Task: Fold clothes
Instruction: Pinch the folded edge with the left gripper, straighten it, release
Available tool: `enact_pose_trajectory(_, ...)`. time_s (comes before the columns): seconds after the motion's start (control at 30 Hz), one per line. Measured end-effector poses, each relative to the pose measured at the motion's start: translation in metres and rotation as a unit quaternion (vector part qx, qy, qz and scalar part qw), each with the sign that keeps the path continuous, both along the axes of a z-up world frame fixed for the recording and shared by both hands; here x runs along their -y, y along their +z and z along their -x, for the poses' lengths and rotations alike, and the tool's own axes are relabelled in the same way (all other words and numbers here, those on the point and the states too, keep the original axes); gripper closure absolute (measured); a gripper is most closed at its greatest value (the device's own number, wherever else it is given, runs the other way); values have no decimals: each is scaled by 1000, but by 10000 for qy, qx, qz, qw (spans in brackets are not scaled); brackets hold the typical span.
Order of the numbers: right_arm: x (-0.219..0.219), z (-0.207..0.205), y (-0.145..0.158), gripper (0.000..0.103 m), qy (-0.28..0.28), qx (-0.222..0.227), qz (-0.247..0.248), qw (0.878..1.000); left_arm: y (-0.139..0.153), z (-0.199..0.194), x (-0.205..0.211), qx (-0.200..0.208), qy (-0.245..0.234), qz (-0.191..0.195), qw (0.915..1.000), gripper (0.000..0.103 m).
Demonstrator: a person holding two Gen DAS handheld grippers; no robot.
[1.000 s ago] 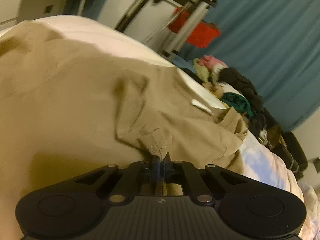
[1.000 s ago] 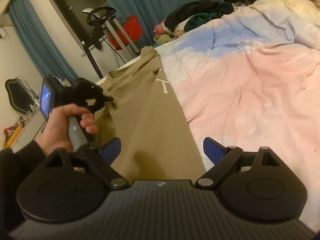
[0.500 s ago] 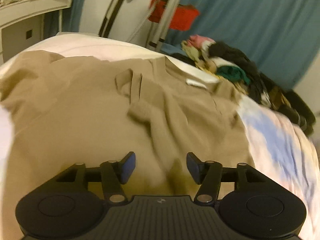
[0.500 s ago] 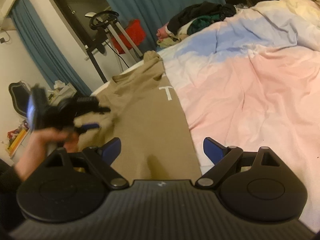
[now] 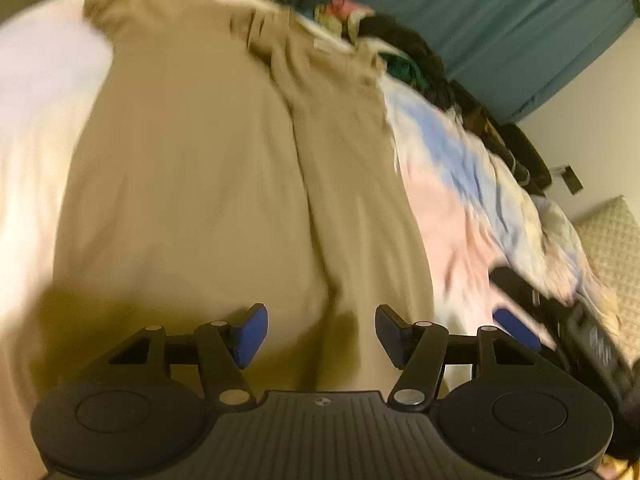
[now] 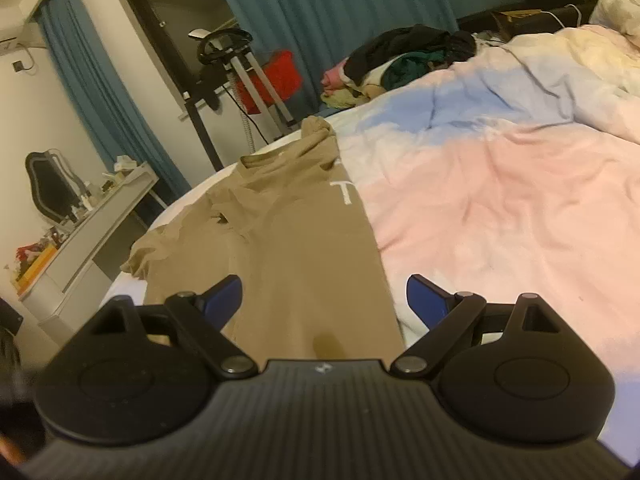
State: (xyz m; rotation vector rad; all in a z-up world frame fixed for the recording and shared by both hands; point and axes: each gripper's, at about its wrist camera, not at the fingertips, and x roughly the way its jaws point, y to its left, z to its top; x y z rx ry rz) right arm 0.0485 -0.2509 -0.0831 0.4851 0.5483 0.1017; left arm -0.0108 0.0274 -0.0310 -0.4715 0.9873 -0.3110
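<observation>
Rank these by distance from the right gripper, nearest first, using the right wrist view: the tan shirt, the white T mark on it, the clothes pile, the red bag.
From the right gripper:
1. Tan shirt, directly under the open fingers.
2. White T mark, ahead on the shirt's right edge.
3. Clothes pile, at the bed's far edge.
4. Red bag, beyond the bed, left of the pile.

Quick count of what's around: one tan shirt (image 6: 304, 248) spread flat on one bed (image 6: 520, 200), with one white T-shaped mark (image 6: 343, 192) on it. One pile of loose clothes (image 6: 400, 60) at the far edge, too jumbled to count piece by piece. Two grippers, the left gripper (image 5: 318, 330) and the right gripper (image 6: 324, 300), two blue pads each. One red bag-looking thing (image 6: 276, 80), one metal stand (image 6: 240, 72), one chair (image 6: 52, 188), one cluttered counter (image 6: 100, 224). Teal curtains (image 6: 340, 8): two stretches show.
</observation>
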Motion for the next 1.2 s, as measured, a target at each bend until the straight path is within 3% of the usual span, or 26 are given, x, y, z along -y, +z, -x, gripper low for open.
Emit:
enact_pose_trajectory(0.1, 3, 7, 1, 13, -50, -33, -44, 10000, -8, 17, 13, -93, -314, -143, 9994, 44)
enact_pose_trajectory(0.2, 9, 11, 4, 13, -114, 23, -96, 9999, -13, 25, 24, -140, -602, -215, 9979, 57)
enact_pose_trajectory(0.3, 20, 15, 8, 13, -319, 107, -121, 9994, -21, 24, 28, -165, -677, -266, 9972, 62)
enact_pose_trajectory(0.5, 33, 15, 5, 13, -402, 20, -462, 9981, -23, 29, 32, -169, -792, -271, 9963, 61)
enact_pose_trajectory(0.7, 24, 12, 2, 13, -241, -55, -409, 9989, -23, 29, 35, -208, -895, -225, 9955, 61)
enact_pose_trajectory(0.77, 21, 12, 2, 13, -179, -32, -375, 9991, -21, 30, 35, -190, -897, -240, 9955, 69)
enact_pose_trajectory(0.8, 19, 12, 3, 13, -152, 2, -349, 9993, -20, 30, 35, -181, -898, -247, 9955, 90)
enact_pose_trajectory(0.83, 17, 13, 5, 13, -127, 41, -323, 9994, -19, 31, 35, -172, -898, -254, 9955, 96)
enact_pose_trajectory(0.93, 15, 16, 9, 13, -80, 177, -265, 9995, -16, 35, 35, -126, -904, -343, 9952, 96)
enact_pose_trajectory(1.13, 13, 17, 13, 13, -12, 271, -258, 9993, -11, 49, 45, 209, -1056, -980, 9894, 95)
enact_pose_trajectory(1.2, 13, 19, 16, 13, -15, 335, -227, 9992, -7, 49, 46, 296, -1090, -1034, 9882, 87)
